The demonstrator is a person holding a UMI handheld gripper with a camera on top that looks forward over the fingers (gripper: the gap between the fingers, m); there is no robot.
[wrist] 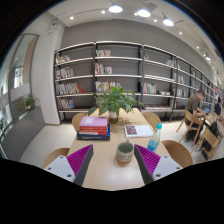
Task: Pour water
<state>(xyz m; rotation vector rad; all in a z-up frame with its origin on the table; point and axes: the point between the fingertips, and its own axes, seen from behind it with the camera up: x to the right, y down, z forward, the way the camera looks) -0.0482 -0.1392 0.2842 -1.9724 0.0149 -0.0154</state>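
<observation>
A pale mug (124, 153) with a dark band of print stands upright on the light wooden table (105, 170). My gripper (113, 148) is open, low over the table, and the mug stands between the fingers. It is close to the right finger (146, 162), with a wide gap to the left finger (80, 160). Neither magenta pad presses on it. Beyond the right finger, a teal bottle (154, 138) stands on the table. I cannot see what is inside the mug.
Farther along the table are a stack of books (93, 126), a flat magazine (138, 130) and a potted plant (115, 100). Wooden chairs (176, 150) flank the table. Bookshelves (120, 70) line the back wall. A person (195, 103) sits at the right.
</observation>
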